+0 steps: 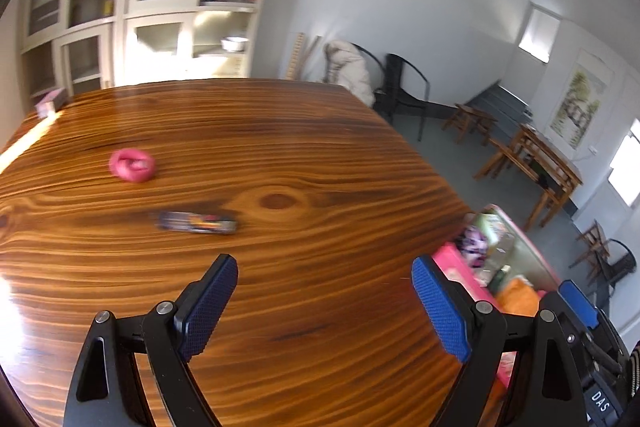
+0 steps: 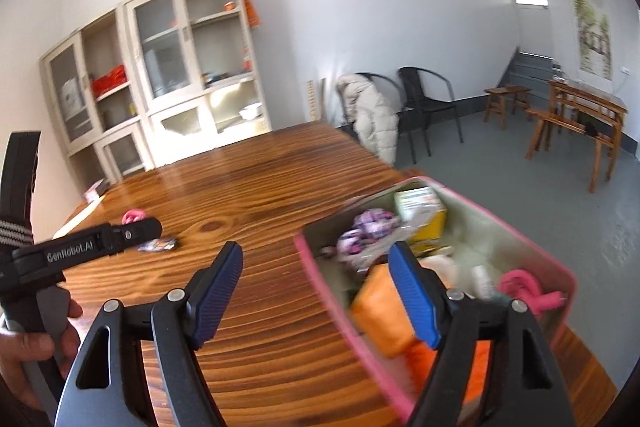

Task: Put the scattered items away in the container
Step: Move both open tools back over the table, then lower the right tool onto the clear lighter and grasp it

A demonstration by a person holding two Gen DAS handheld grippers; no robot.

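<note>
Left wrist: fingers (image 1: 324,301) spread, empty | snack bar (image 1: 197,222) lies ahead, apart

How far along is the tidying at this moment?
Mostly done: the pink container already holds an orange item, a yellow box and other things. Nothing is in hand; the left gripper and right gripper are open and empty. Left on the table: a pink ring and a dark wrapped bar.
</note>
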